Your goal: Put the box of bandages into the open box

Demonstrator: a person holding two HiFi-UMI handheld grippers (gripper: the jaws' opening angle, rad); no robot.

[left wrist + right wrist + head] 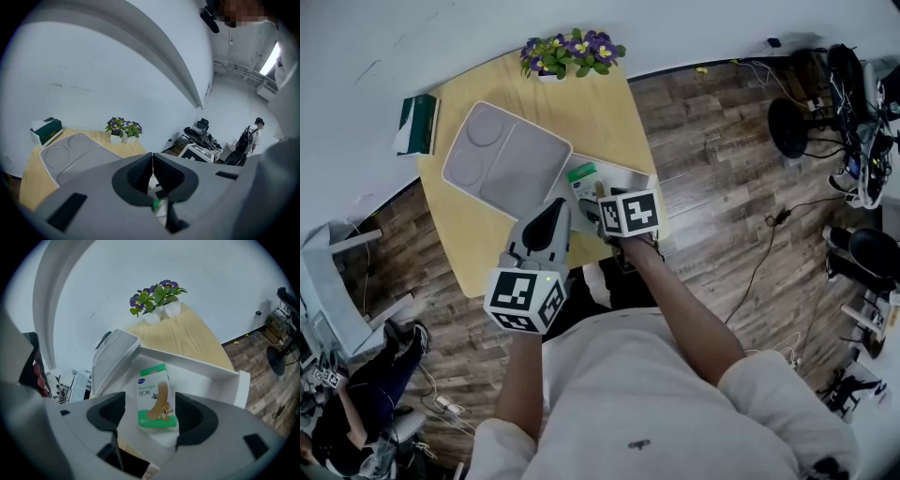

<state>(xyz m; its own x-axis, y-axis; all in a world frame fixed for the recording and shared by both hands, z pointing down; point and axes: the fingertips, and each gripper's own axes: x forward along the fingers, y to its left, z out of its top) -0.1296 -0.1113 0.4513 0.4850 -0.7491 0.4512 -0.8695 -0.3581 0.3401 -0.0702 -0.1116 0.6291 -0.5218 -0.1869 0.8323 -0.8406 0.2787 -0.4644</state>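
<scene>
Bandage box (157, 399) update: the open box (201, 373) holds it, long axis running 12 to 6 in the right gripper view, green end pointing at 12. The right gripper (150, 404), the nearer one, straddles it from 6, jaws spread and clamping nothing. The left gripper (152, 164) is pinched together, empty.

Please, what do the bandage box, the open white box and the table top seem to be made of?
Bandage box: probably thin cardboard, with colour-printed faces and sharp folded edges. Open white box: likely plastic, with smooth, uniform, plain walls. Table top: pale wood or wood-look laminate, with faint grain.
</scene>
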